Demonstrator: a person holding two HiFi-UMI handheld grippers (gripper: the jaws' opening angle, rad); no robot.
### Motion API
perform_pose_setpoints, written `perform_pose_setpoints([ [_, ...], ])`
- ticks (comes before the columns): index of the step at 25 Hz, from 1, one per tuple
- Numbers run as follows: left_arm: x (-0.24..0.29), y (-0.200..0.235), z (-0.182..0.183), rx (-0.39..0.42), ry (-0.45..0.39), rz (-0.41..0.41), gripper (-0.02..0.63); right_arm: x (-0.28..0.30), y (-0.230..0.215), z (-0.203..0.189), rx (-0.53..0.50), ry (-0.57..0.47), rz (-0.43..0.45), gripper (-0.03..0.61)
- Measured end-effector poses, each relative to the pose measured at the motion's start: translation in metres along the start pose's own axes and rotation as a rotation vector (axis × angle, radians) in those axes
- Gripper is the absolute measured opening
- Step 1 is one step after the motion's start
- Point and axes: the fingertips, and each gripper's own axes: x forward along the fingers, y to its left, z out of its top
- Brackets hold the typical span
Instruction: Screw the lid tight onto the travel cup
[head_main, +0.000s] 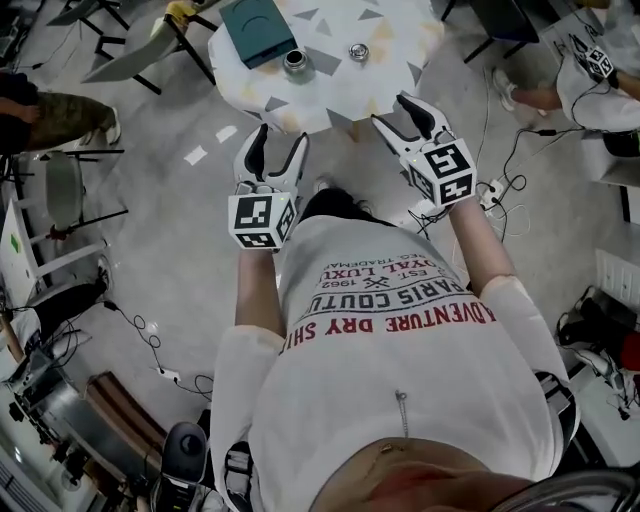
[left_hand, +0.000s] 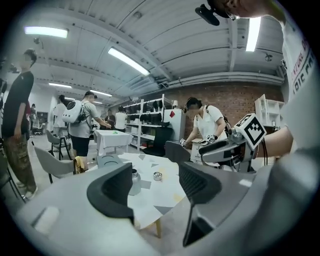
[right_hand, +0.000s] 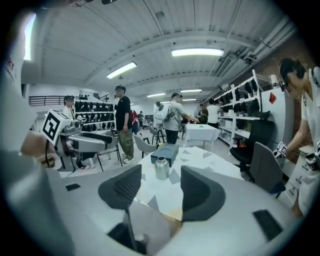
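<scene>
The steel travel cup (head_main: 296, 62) stands upright and lidless on the white table (head_main: 390, 40), next to a teal box (head_main: 256, 29). Its round metal lid (head_main: 358, 51) lies on the table a little to the right of it. Both grippers hang in the air short of the table's near edge. My left gripper (head_main: 280, 137) is open and empty, and so is my right gripper (head_main: 392, 110). In the left gripper view the cup (left_hand: 134, 181) is half hidden by the left jaw, with the lid (left_hand: 157, 175) in the gap. The right gripper view frames the cup (right_hand: 161, 167) between its jaws.
Grey chairs (head_main: 130, 55) stand left of the table, and cables and a power strip (head_main: 492, 188) lie on the floor at the right. Several people (left_hand: 82, 125) stand around in the background, near shelves (left_hand: 150, 117) and another white table (right_hand: 201, 134).
</scene>
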Motion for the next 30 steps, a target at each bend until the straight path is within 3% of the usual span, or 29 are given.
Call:
perform_pose_setpoints([
  [6,0.058,0.032,-0.017,-0.040,0.005,-0.018,0.306,0.050,-0.031,-0.004,-0.014,0.072,0.004,0.222],
  [14,0.147,0.078,-0.061,-0.053,0.112,-0.086,0.343,0.131,-0.082,-0.019,-0.015,0.220,-0.001,0.222],
  [25,0.224,0.096,-0.132,0.028,0.264,-0.211,0.387,0.215,-0.129,-0.086,0.038,0.463,-0.015,0.224],
  [30,0.240,0.098,-0.138,0.043,0.260,-0.228,0.387,0.237,-0.142,-0.108,0.076,0.553,-0.014,0.238],
])
